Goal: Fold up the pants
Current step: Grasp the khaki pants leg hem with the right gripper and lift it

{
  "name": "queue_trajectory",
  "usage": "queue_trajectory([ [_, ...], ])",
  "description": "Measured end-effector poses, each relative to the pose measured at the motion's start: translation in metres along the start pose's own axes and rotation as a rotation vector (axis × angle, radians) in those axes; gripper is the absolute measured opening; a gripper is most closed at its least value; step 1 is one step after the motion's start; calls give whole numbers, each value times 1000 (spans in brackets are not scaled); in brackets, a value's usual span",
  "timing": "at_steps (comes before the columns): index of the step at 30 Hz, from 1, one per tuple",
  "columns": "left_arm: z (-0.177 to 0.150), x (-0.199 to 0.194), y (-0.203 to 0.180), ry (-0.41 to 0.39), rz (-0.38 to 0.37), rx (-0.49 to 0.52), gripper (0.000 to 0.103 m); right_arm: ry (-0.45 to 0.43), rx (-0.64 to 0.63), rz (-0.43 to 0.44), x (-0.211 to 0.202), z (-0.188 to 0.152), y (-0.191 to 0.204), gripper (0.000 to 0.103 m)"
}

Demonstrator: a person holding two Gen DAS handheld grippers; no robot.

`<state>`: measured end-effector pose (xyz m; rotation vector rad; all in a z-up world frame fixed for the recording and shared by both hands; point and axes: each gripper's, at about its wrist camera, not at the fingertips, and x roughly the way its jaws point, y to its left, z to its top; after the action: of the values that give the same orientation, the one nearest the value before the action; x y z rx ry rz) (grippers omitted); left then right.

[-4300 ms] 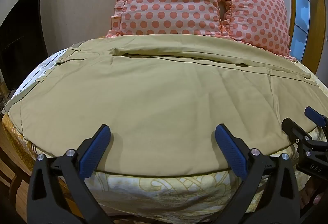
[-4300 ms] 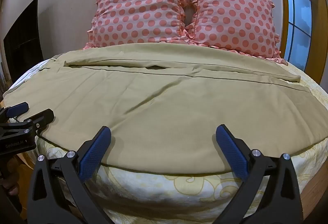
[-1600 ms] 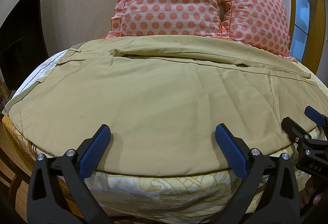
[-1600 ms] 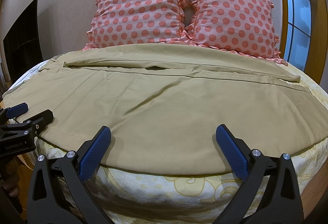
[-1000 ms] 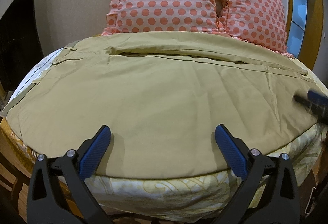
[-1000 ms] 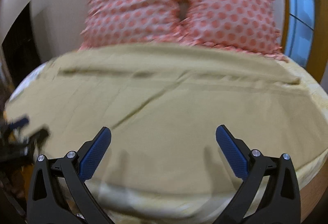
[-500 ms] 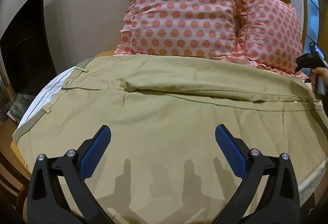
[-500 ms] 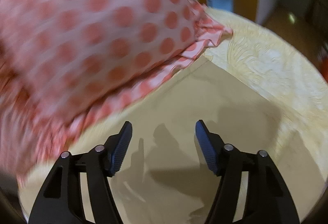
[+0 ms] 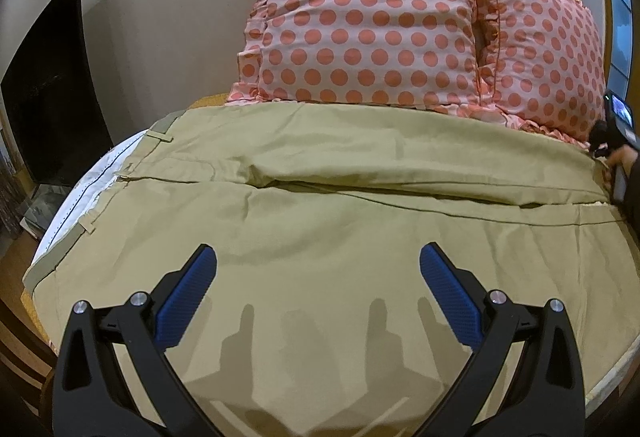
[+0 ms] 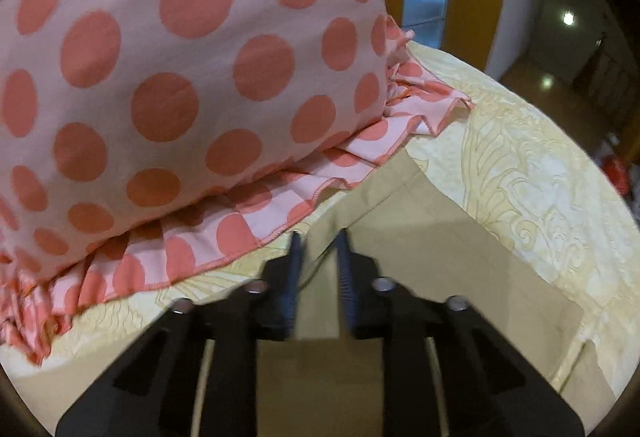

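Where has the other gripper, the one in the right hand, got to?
The right gripper sits at the far right end of the khaki pants, closing on the hem corner just below the polka-dot pillow's frill.

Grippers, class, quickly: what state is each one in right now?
Left gripper: open, above the pants, holding nothing.
Right gripper: nearly closed around the pants' hem near the pillow; firm grip cannot be told.

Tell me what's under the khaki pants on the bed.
Under the pants lies a pale yellow patterned bedspread, visible past the leg hem beside the right gripper. A wooden bed edge shows at lower left. Whatever lies beneath the middle of the pants is covered.
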<state>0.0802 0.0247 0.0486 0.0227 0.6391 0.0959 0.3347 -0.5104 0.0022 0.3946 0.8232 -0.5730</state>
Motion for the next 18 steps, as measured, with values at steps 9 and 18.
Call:
queue_trajectory([
  [9, 17, -17, 46, -52, -87, -135, 101, -135, 299, 553, -118, -46, -108, 4],
  [18, 61, -10, 72, -106, -148, -167, 101, 42, 440, 620, -146, -148, -176, 7],
])
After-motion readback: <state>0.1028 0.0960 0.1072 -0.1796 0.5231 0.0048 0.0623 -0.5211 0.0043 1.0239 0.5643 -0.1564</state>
